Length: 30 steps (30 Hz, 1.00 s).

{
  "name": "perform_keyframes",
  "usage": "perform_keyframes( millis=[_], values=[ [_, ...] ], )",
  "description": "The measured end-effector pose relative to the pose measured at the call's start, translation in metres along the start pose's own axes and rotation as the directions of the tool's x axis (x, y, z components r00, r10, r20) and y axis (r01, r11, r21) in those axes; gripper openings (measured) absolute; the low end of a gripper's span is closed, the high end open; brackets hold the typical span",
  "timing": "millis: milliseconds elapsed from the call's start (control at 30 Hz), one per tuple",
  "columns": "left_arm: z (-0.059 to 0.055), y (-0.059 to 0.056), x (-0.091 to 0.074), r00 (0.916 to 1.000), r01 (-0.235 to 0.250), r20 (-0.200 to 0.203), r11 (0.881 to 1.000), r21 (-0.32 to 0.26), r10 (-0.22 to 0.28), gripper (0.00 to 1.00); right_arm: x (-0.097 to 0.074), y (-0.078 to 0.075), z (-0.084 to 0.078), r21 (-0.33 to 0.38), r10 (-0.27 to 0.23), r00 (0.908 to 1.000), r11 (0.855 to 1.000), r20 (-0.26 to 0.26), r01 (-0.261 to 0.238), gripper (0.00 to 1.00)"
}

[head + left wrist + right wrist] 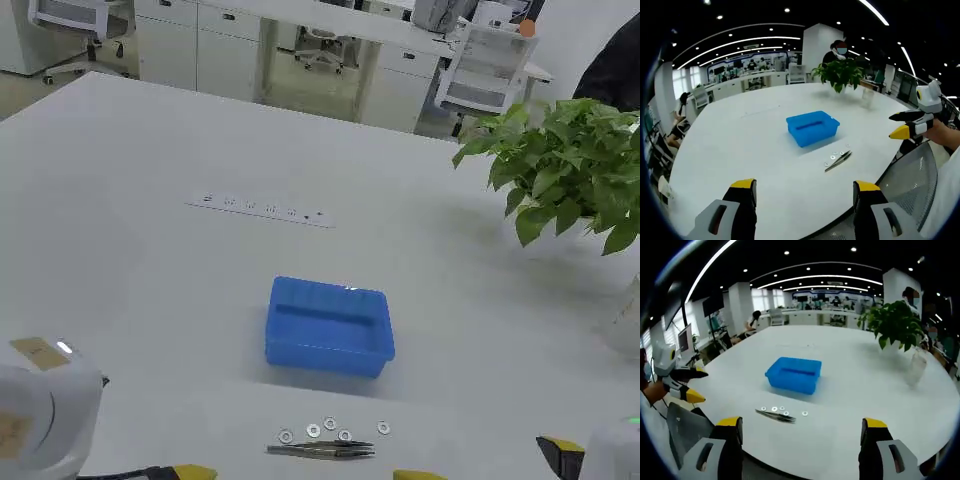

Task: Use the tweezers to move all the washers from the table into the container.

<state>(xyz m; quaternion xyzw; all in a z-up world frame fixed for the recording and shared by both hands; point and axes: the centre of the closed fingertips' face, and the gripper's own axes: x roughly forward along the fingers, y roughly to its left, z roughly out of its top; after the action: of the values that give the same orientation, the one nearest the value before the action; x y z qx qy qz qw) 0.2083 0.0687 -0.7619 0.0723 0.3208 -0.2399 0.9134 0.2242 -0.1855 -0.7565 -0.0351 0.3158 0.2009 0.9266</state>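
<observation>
Holds left gripper [805, 185] and right gripper [802, 422] jaws released and empty, likely ready for the tweezers [320, 450] ahead among the washers [330, 430], container [328, 328] just beyond on the tabletop [150, 200].

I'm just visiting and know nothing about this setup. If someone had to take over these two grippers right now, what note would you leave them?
Left gripper: open, empty, hovering at the near edge of the table.
Right gripper: open, empty, also at the near edge.
Tweezers: lying on the table, in front of the blue container.
Five washers: on the table beside the tweezers, on the container's side.
Done: nothing yet; no washer is visible in the container.
Left: pick up the tweezers and move all five washers into the container.
</observation>
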Motion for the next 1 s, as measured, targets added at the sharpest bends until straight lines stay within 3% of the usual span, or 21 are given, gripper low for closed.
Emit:
perform_keyframes(
  millis=[1000],
  values=[
    [-0.0001,0.0007,0.0032,0.9998,-0.003,-0.018,1.000,0.023,0.003,0.78,0.0043,-0.0007,0.0001,-0.002,0.008,0.9999,1.000,-0.007,-0.008,0.97]
  ],
)
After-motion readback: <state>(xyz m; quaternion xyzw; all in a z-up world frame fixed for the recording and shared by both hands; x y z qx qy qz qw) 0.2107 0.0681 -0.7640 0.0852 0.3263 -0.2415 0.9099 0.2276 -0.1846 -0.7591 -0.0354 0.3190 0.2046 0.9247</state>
